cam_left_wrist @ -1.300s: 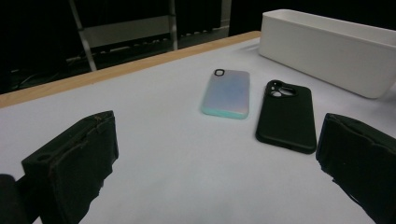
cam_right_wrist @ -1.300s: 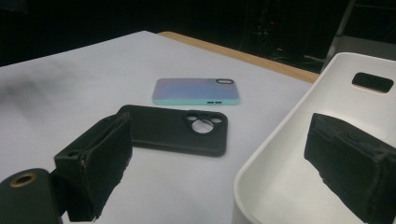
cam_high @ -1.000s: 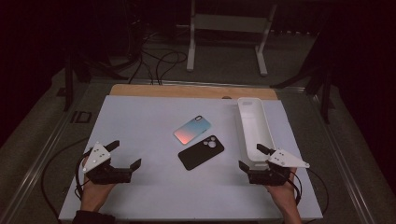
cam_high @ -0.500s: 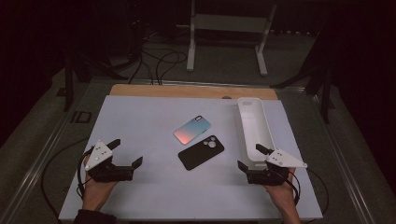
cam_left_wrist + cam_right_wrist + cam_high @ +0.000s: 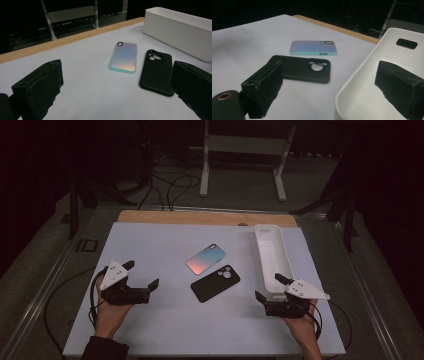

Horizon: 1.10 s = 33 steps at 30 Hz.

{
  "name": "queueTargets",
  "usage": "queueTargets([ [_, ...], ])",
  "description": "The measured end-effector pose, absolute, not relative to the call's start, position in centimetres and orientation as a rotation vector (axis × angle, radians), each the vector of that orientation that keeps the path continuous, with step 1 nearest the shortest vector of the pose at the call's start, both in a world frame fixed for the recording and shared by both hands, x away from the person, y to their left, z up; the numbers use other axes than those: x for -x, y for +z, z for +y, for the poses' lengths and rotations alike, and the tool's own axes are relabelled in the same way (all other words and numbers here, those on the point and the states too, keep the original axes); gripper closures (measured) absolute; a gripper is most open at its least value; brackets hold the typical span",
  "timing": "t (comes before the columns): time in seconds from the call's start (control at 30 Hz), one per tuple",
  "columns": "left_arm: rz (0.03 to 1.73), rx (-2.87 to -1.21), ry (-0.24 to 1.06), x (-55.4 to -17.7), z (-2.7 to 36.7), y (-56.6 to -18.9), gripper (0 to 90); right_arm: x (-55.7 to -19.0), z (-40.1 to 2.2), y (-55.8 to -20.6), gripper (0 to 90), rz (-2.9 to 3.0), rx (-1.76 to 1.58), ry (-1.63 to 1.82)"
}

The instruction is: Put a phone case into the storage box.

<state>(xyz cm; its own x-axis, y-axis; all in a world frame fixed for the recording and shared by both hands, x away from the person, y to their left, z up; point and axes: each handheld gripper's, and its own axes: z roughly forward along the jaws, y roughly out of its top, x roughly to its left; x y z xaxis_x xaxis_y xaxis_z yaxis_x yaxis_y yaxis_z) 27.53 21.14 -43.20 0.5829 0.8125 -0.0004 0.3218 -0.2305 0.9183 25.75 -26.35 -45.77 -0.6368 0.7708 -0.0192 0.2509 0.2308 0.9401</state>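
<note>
High view: two phone cases, black case (image 5: 215,283) and iridescent case (image 5: 205,258), one tray (image 5: 270,262).

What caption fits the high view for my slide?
Two open claws, left and right, flank two phone cases beside a white tray.

High view overhead; gripper views low, sharing black case (image 5: 215,283).

On the white table sheet (image 5: 165,330), a glossy blue-to-pink phone case (image 5: 205,258) lies just beside a matte black phone case (image 5: 215,283); a long white plastic tray (image 5: 271,257) sits right, open-jawed grippers flanking
</note>
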Motion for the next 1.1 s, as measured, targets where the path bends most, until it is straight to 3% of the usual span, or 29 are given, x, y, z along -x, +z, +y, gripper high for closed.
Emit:
queueTargets([
  [1.1, 0.889, -1.917, 0.56, -33.7, 16.7, -43.3, 0.0, -25.8, -26.3, -45.5, 7.5, 2.005, -0.948, 1.393],
])
